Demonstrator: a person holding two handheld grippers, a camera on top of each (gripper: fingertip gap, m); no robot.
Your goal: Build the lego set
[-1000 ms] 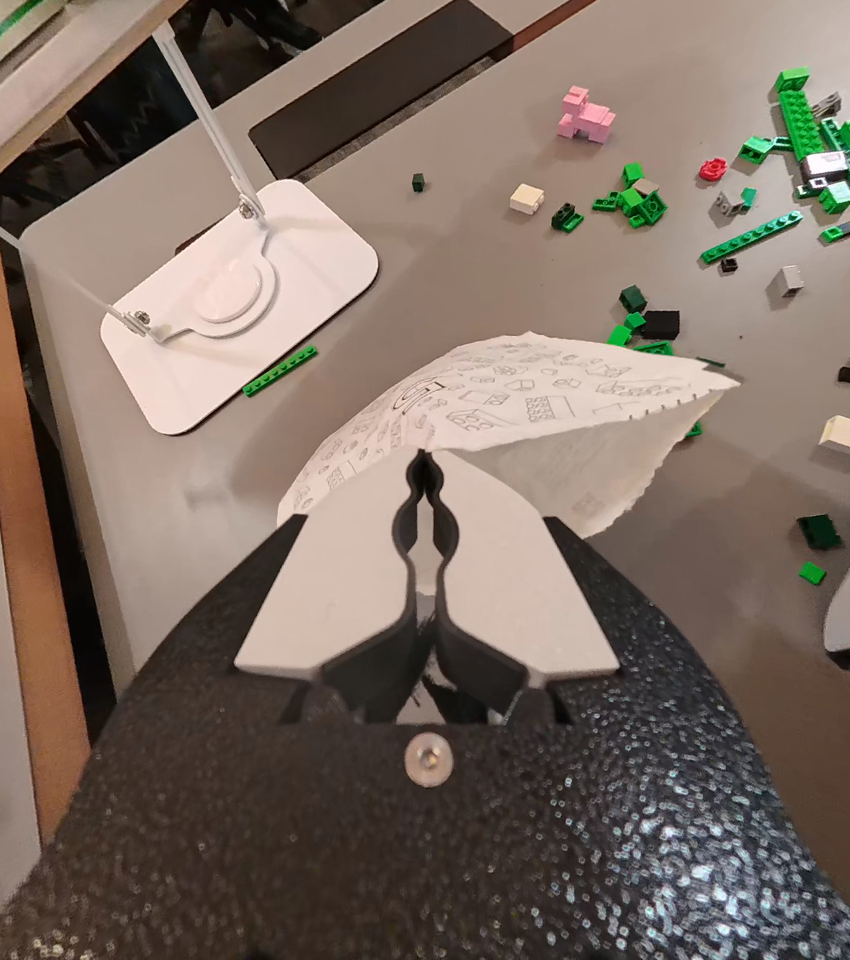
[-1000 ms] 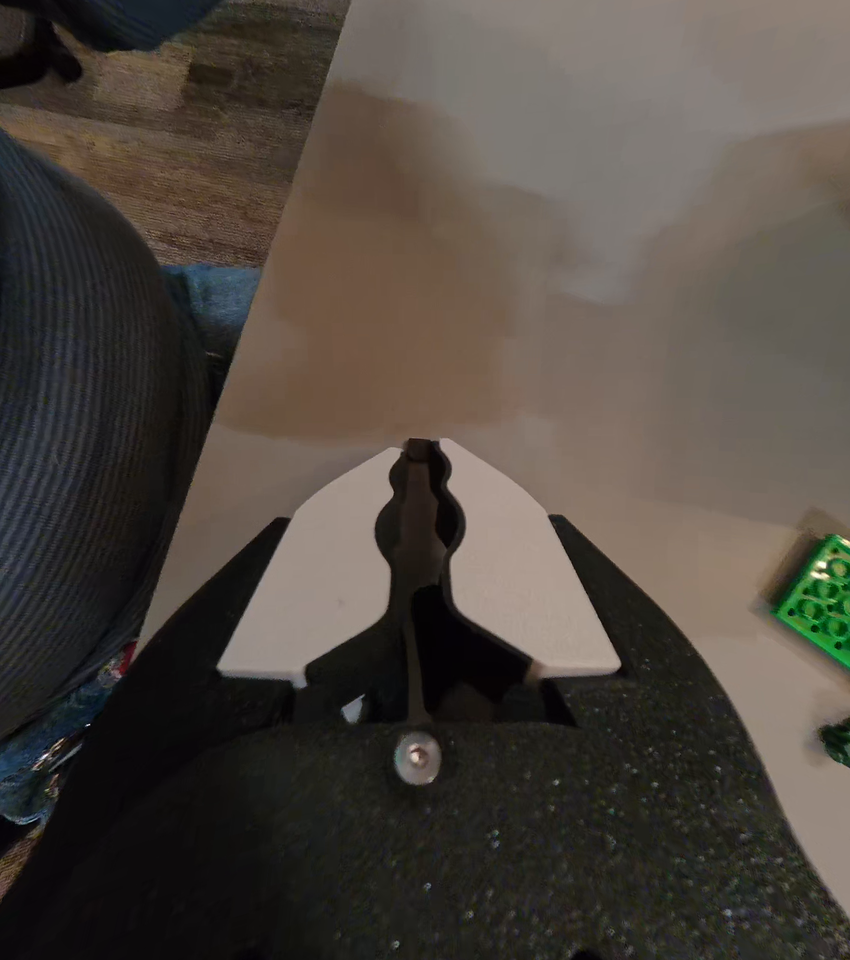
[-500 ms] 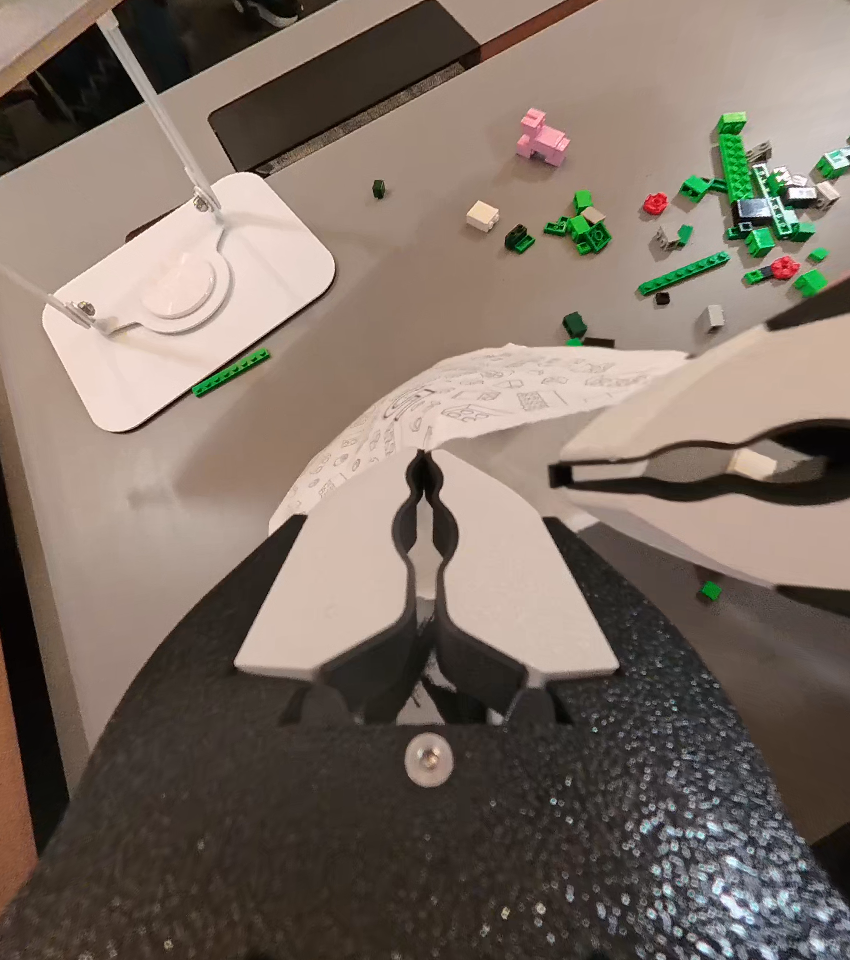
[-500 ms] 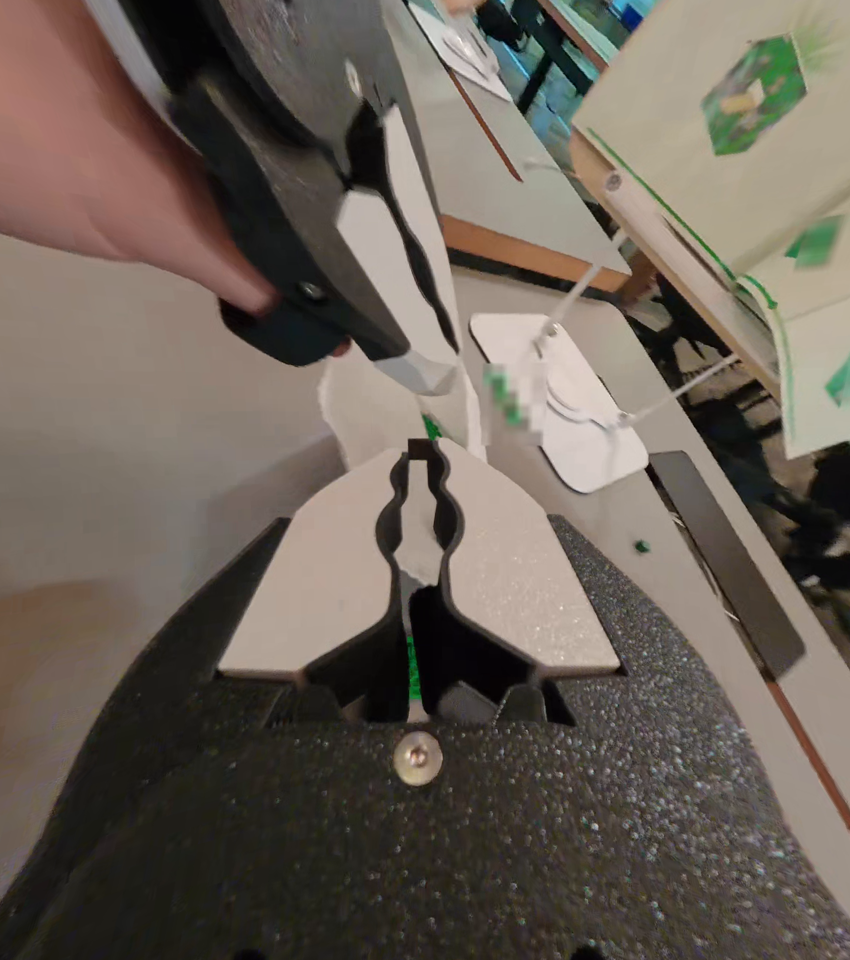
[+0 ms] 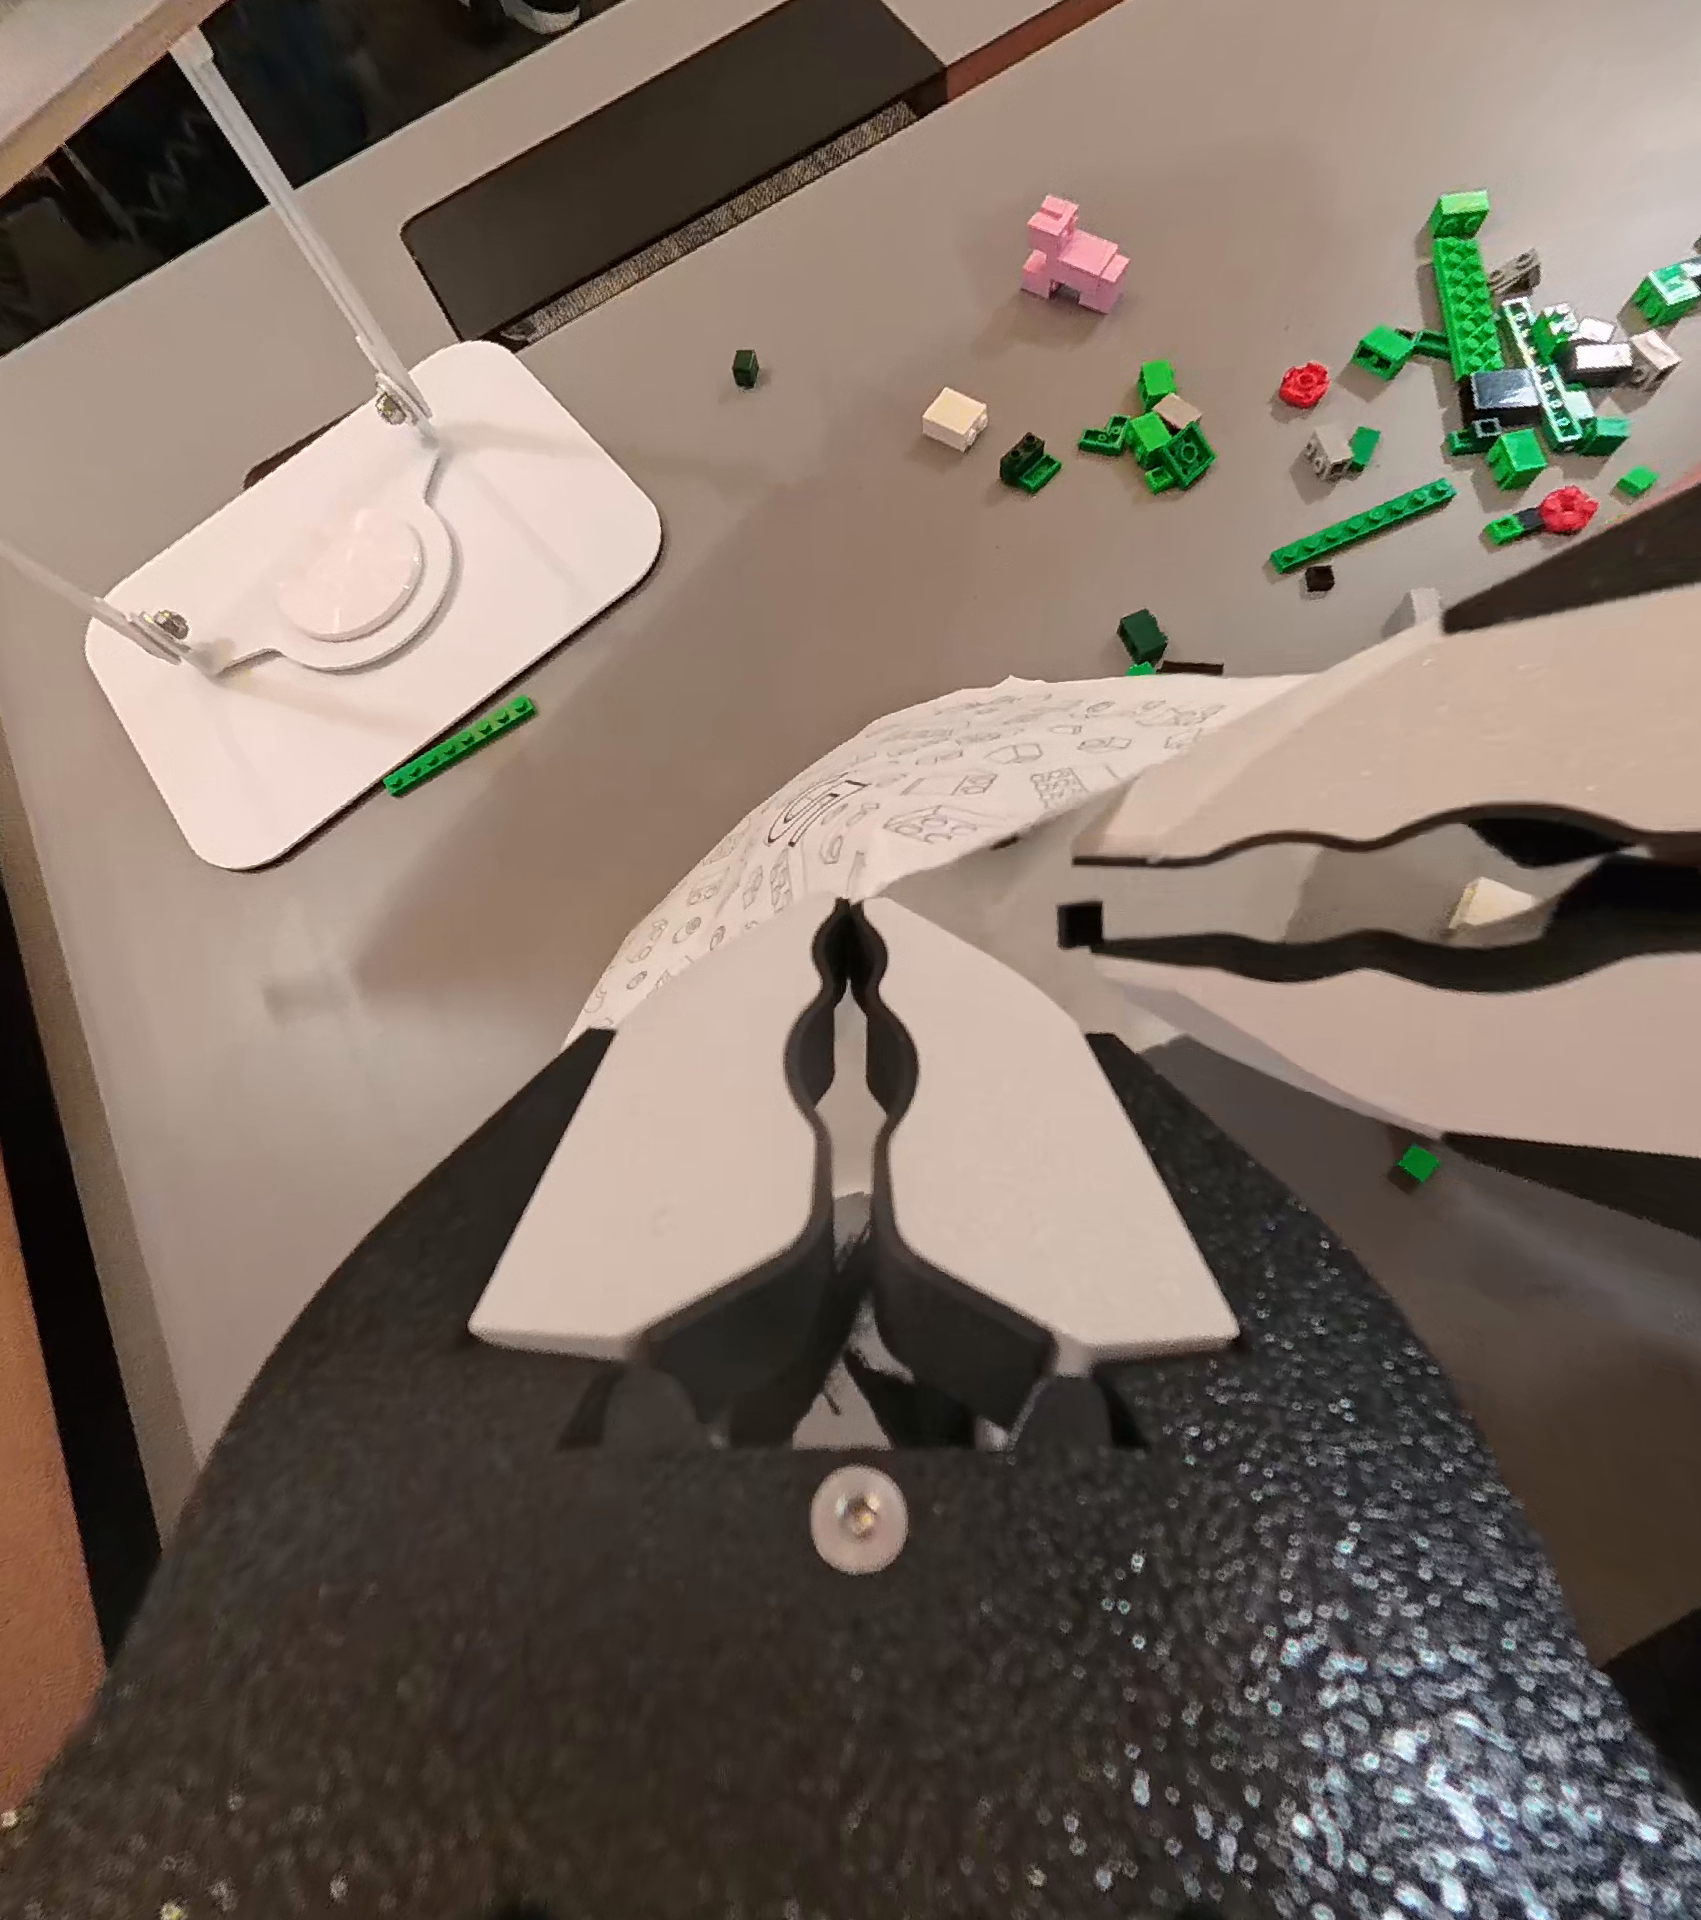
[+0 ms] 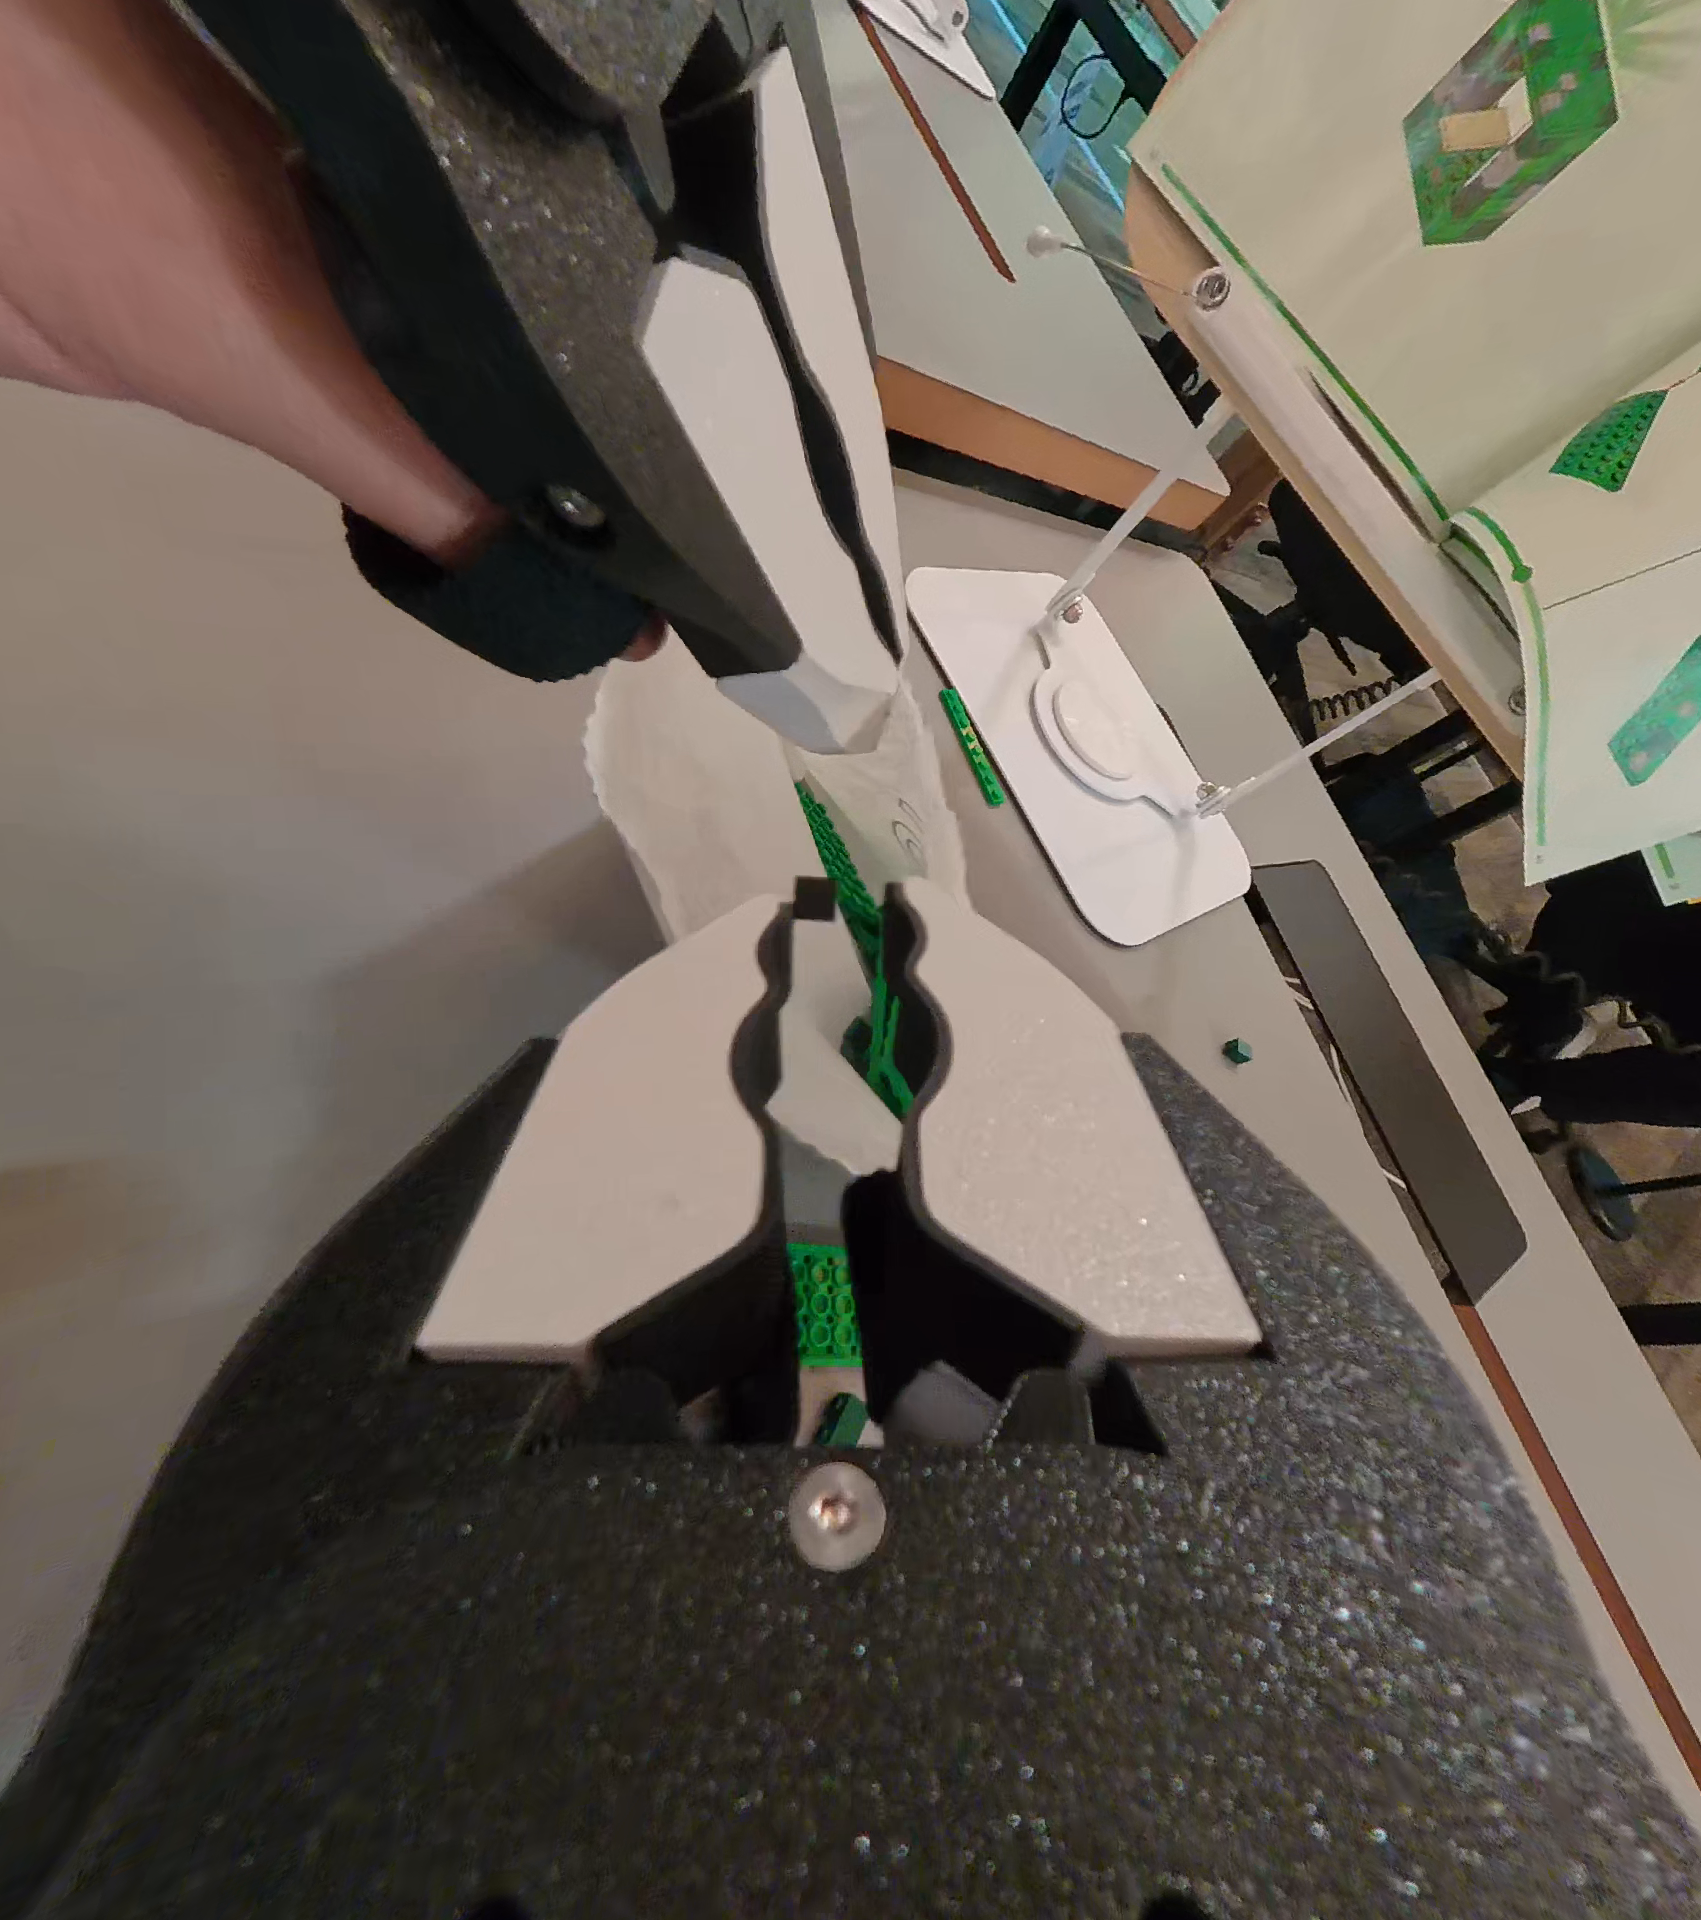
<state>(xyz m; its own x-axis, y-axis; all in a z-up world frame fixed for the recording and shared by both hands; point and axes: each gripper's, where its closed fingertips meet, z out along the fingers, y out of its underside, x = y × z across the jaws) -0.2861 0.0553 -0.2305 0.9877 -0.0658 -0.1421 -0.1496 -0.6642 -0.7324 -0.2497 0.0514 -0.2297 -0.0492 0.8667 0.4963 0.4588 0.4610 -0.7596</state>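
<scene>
Above the bench (image 5: 981,582), left claw (image 5: 851,914) pinches the paper parts bag (image 5: 939,790); right claw (image 5: 1085,894) arrives slightly spread.

Right claw (image 6: 841,899) isn't gripping anything yet; its tips sit just beside the bag's open end. Risk: a pull with a shallow bite likely tears the thin paper or slips off, and green pieces inside could spill off the near bench edge. Left wrist view shows the loose bricks (image 5: 1490,353) scattered well apart on the far bench, plus the pink figure (image 5: 1074,260). Only the right wrist view shows green plates (image 6: 841,862) inside the bag, the instruction booklet (image 6: 1552,343) on its stand, and the hand (image 6: 98,260) holding the left claw.
</scene>
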